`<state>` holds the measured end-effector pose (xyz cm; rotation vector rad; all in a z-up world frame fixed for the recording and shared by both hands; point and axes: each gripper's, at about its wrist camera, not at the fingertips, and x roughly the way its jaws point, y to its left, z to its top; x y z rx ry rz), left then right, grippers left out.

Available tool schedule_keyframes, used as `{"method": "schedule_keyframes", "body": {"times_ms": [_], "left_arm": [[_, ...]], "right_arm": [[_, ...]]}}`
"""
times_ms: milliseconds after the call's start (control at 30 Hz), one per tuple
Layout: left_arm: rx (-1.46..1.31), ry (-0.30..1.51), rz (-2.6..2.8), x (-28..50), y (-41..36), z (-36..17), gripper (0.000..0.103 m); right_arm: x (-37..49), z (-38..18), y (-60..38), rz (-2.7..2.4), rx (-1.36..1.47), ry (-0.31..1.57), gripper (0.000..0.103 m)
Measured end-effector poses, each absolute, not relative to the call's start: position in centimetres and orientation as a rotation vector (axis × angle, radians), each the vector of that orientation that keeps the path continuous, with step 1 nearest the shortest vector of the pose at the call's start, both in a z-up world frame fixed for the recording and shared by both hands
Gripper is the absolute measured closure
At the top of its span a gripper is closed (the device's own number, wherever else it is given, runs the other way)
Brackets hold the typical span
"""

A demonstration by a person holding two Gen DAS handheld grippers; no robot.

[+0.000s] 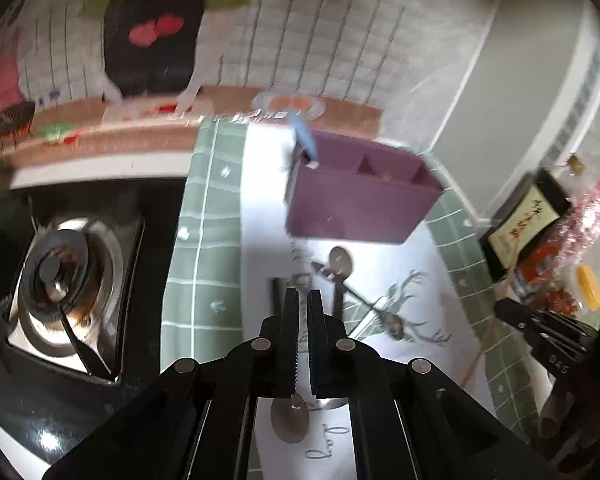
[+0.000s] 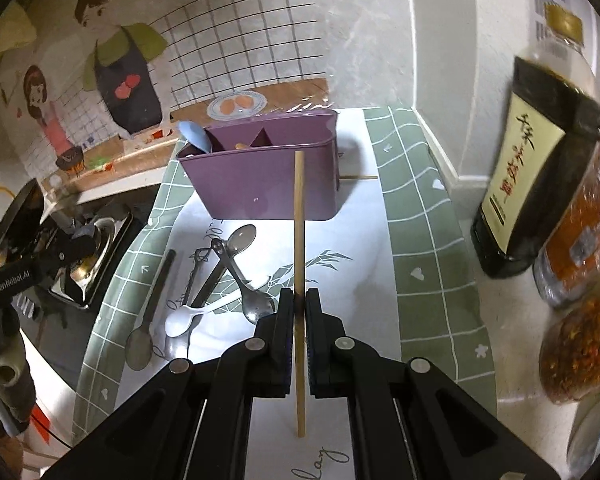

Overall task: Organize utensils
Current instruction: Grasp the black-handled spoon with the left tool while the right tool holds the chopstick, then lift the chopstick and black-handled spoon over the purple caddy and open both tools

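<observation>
Both my grippers are clamping shut: right (image 2: 299,300) pinching a light, stiff chopstick (image 2: 299,208) mid-length, left (image 1: 302,300) gripping a slippery spoon (image 1: 289,420); holder (image 2: 268,180) at twelve o'clock

Your left cam is sitting on the left gripper (image 1: 303,300), looking fwd and down along its fingers at the mat, w/ the stove burner (image 1: 56,276) close on its left. Your right cam is doing the same from the right gripper (image 2: 299,300), w/ the bottles (image 2: 536,168) very near on its right. Both are seeing the purple holder (image 1: 356,204) (image 2: 268,184) ahead, the spoons before it and the cartoon wall behind.
</observation>
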<state>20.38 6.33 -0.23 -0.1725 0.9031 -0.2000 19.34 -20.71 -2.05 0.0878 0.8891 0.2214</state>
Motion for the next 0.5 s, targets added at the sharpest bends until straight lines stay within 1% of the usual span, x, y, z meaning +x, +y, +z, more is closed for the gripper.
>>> {"method": "schedule_keyframes", "body": {"times_ms": [67, 133, 167, 200, 267, 433, 467, 500], "left_arm": [[-0.191, 0.980, -0.170, 21.4, 6.9, -1.8, 0.097], [-0.188, 1.053, -0.154, 22.4, 6.9, -3.5, 0.093], [-0.186, 1.090, -0.152, 23.0, 6.7, -4.5, 0.084], [-0.174, 1.122, -0.158, 23.5, 6.2, -5.3, 0.071], [-0.119, 1.166, -0.155, 24.7, 4.9, -7.0, 0.063], [0.035, 1.204, -0.082, 26.6, 2.3, -9.7, 0.065], [0.042, 1.204, -0.097, 26.7, 1.9, -10.3, 0.072], [0.041, 1.179, -0.110, 26.6, 1.8, -10.1, 0.086]], "right_arm": [[19.5, -2.4, -20.8, 0.219, 0.086, 0.905, 0.097], [19.5, -2.7, -20.8, 0.219, 0.082, 0.915, 0.097], [19.5, -2.9, -20.8, 0.217, 0.075, 0.920, 0.097], [19.4, -3.1, -20.9, 0.217, 0.072, 0.922, 0.097], [19.4, -3.3, -20.9, 0.218, 0.068, 0.926, 0.097], [19.3, -3.4, -21.0, 0.220, 0.069, 0.928, 0.097], [19.4, -3.4, -21.1, 0.220, 0.070, 0.927, 0.097], [19.4, -3.5, -21.2, 0.219, 0.071, 0.927, 0.097]]}}
